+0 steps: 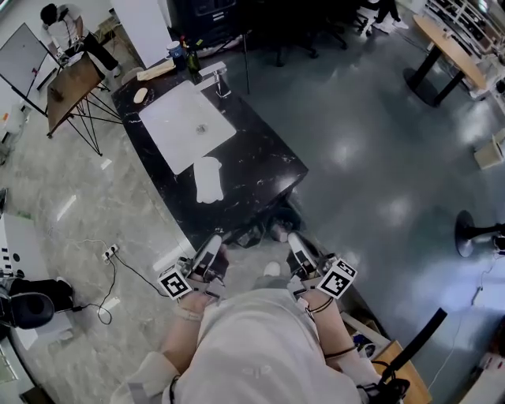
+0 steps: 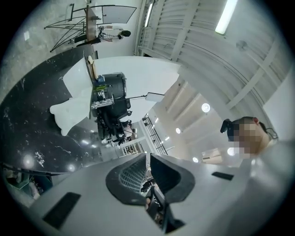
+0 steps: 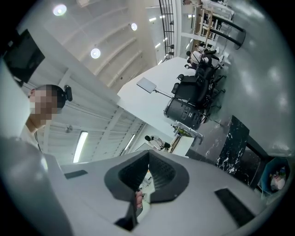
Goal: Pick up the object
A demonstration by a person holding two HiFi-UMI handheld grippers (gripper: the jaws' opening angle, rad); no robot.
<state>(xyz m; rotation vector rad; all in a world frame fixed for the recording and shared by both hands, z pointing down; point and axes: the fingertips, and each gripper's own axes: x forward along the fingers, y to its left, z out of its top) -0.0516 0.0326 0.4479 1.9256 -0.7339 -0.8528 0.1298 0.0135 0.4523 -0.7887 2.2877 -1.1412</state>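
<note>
A white crumpled cloth-like object [image 1: 207, 180] lies on the black marble table [image 1: 260, 162], just in front of a white mat [image 1: 177, 118] with a small item [image 1: 201, 129] on it. My left gripper [image 1: 214, 241] and right gripper [image 1: 294, 239] are held close to my body at the table's near end, short of the object and apart from it. Each is shut with nothing between its pads. In the left gripper view the jaws [image 2: 147, 167] meet, with the white object [image 2: 69, 116] far off at the left. The right gripper [image 3: 148, 171] points away past the table's corner [image 3: 235, 143].
Bottles [image 1: 189, 57], a metal fixture [image 1: 216, 79] and a small wooden dish [image 1: 140, 95] stand at the table's far end. A folding stand [image 1: 72, 88] and a person [image 1: 65, 19] are at the upper left. A power strip [image 1: 110, 252] with cable lies on the floor.
</note>
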